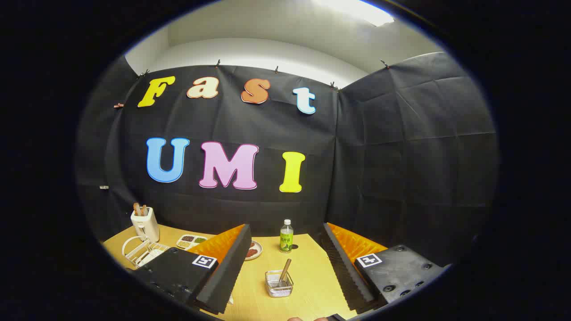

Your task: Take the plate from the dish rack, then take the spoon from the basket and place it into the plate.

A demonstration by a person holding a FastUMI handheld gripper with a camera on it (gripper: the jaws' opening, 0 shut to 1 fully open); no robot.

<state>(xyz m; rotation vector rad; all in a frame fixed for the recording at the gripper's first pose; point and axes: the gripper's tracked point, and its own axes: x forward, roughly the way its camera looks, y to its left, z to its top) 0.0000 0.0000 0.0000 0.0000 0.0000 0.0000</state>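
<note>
At the far left of the wooden desk (pixel 308 276) stands a white holder (pixel 145 224) with brown-handled utensils sticking up from it, close to the booth's black wall. Just in front of it sits the white wire dish rack (pixel 140 252), partly hidden by the left finger; whether the plate is in it cannot be told from here. To the right of the rack lies a small divided tray (pixel 189 241) with portions of food in its compartments. Next, peeking out from behind the left finger's tip, is a small dish (pixel 253 250) holding something reddish.

The hand-held gripper (pixel 285 263) has its fingers spread wide apart, gripping nothing and held above the desk. Between the fingers, on the desk, sits a small clear basket (pixel 279 284), and the spoon (pixel 284 272) leans upright in it, handle tilted to the right. Beyond the basket, near the wall, stands a green-labelled bottle (pixel 286 236) with a white cap, upright and apart from the basket.
</note>
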